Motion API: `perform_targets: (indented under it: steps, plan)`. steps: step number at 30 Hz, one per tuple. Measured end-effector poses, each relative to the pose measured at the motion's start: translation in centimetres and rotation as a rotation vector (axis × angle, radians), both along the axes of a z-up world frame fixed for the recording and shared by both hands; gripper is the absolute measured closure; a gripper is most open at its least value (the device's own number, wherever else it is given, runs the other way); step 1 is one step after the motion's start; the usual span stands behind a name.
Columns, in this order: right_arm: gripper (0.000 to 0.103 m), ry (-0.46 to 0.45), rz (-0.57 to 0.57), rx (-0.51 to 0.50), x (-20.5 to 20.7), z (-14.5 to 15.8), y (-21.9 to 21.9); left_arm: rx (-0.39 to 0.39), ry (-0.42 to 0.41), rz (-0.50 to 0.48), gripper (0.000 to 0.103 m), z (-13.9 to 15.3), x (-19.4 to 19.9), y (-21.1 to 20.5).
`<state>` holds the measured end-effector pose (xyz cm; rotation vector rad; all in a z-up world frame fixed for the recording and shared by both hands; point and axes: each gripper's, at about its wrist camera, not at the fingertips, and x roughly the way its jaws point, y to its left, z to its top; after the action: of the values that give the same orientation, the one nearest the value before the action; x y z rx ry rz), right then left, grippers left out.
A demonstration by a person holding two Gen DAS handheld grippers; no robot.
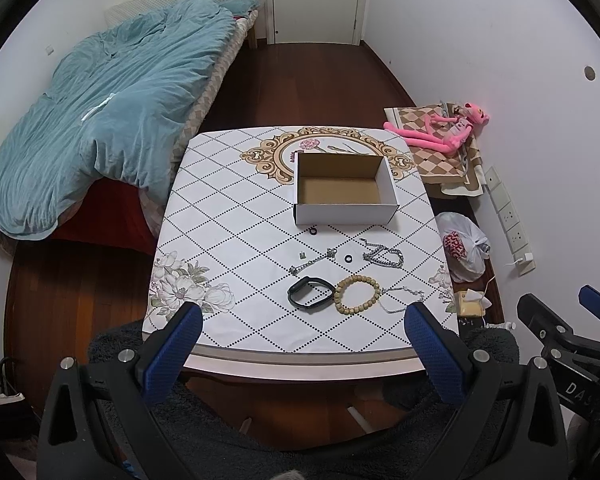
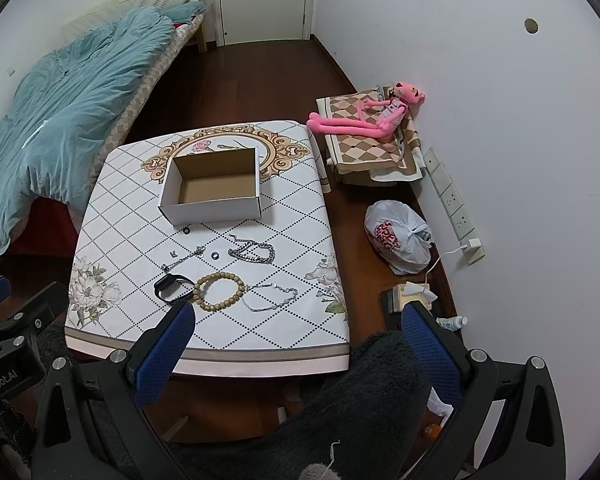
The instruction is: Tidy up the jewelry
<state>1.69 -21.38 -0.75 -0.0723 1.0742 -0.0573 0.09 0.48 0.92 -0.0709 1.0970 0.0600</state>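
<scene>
Nothing is sorted yet, as far as both views show. The cardboard box (image 1: 346,184) sits open on the far half of the table (image 1: 220,240) and its floor looks bare.

All the jewelry lies loose on the tablecloth, between the box and your near edge:
- black ring (image 1: 313,231) just in front of the box wall
- second black ring (image 1: 348,259) mid-table, between the two chains
- thin silver chain (image 1: 314,261) left of it, with a small clasp-like bit (image 1: 302,256) beside its far end; too small to identify
- heavy silver chain bracelet (image 1: 382,256) to the right
- black wristband (image 1: 310,294), touching or nearly touching the wooden bead bracelet (image 1: 357,294)
- fine silver necklace (image 1: 402,298) just right of the beads, nearest your left tool's right finger

Tools: left gripper (image 1: 302,344) is spread wide, holding nothing, hovering over the near table edge. Right gripper (image 2: 298,344) is equally wide, nothing between the fingers, also back at the near edge and offset toward the table's right corner.

My read: you're at step zero, with about eight pieces left to move. The near row is closest to reach. The rings and fine necklace lie flat, so expect them to be the fiddly pickups.
</scene>
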Motion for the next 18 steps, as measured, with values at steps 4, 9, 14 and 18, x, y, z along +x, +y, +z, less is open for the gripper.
perform_targets:
  steps: [4, 9, 14, 18]
  plan:
    - [0.000, 0.001, 0.001, 0.002, 0.03, 0.04, -0.05, 0.001, -0.003, -0.001, 0.000, 0.07, -0.04, 0.04]
    - [0.000, -0.002, 0.003, 0.001, 0.08, 0.25, 0.05, 0.003, -0.009, 0.003, 0.000, 0.38, -0.22, 0.04]
    - [0.000, -0.005, 0.003, 0.006, 0.04, 0.56, -0.23, 0.005, -0.009, 0.000, 0.000, 0.54, -0.20, -0.14]
    - [0.000, -0.004, 0.003, 0.006, 0.05, 0.50, -0.19, 0.003, -0.012, 0.003, 0.000, 0.51, -0.30, -0.17]
